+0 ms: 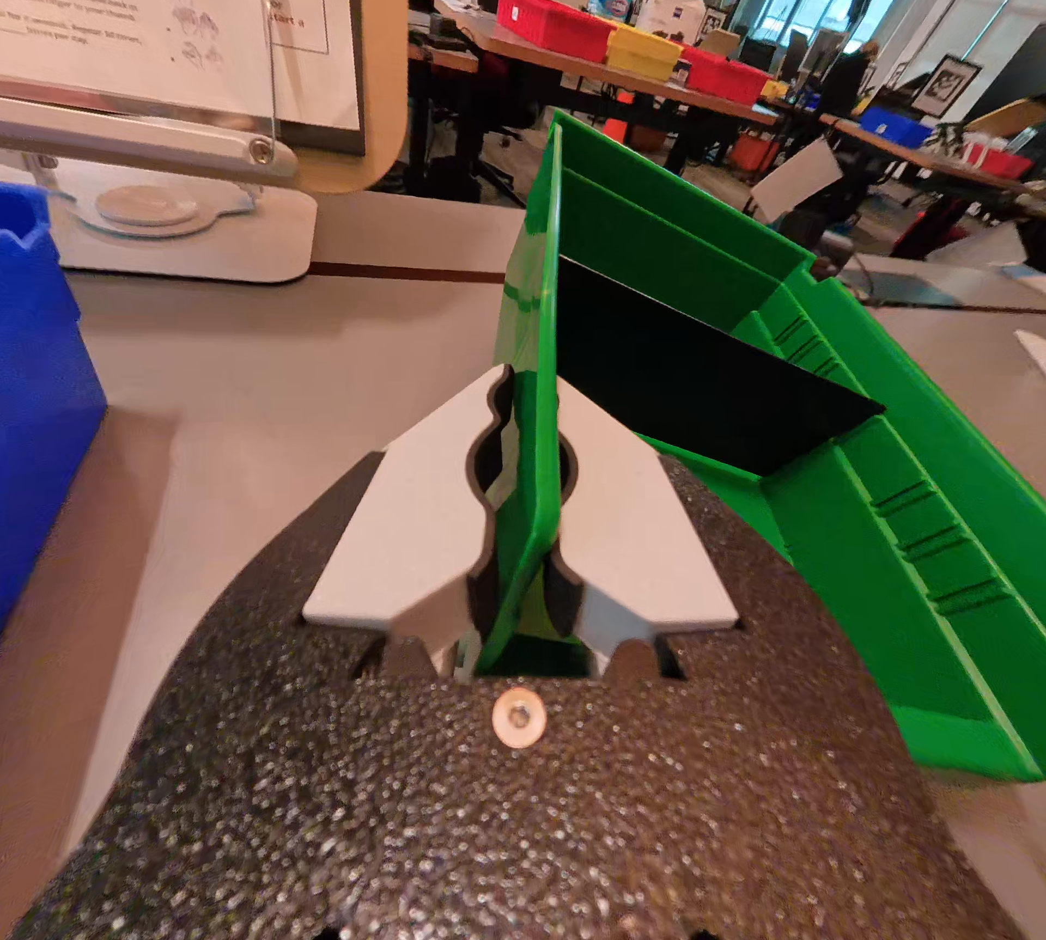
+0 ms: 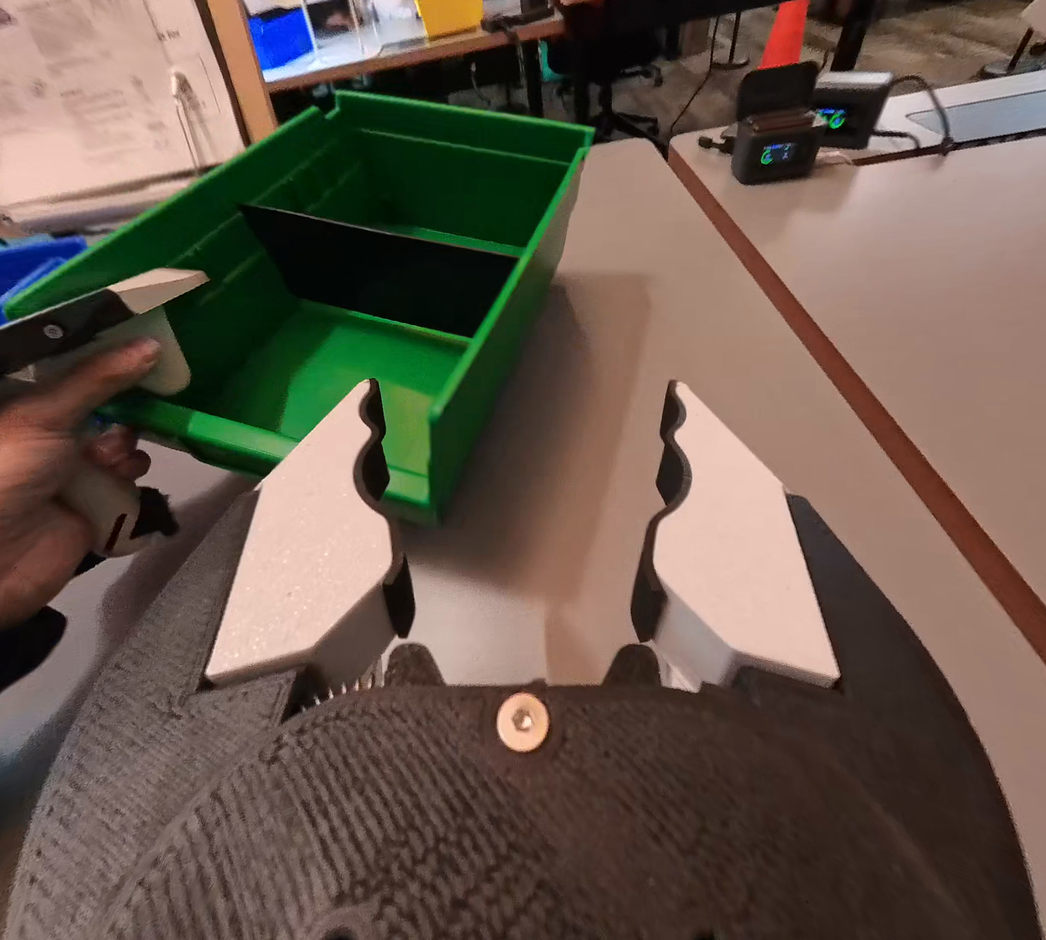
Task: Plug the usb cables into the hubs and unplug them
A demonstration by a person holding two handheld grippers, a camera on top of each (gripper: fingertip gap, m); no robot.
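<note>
A green plastic bin [image 1: 849, 488] with a black divider [image 1: 707, 381] is tilted above the tan table. My left gripper [image 1: 532, 386] is shut on the bin's left side wall, which runs between the two grey fingers. In the right wrist view the bin [image 2: 498, 324] and its divider [image 2: 385, 273] sit at the left, with the left gripper [image 2: 153, 302] and a hand [image 2: 51, 460] on that wall. My right gripper [image 2: 523, 392] is open and empty, just right of the bin's near corner above the table. The bin looks empty. No USB cable or hub shows in either view.
A blue bin [image 1: 34, 403] stands at the left, and a white document stand [image 1: 187, 234] with papers behind it. Dark devices with lit screens [image 2: 775, 149] sit on the adjoining table past a brown edge [image 2: 849, 381]. Tables with red and yellow bins stand farther back.
</note>
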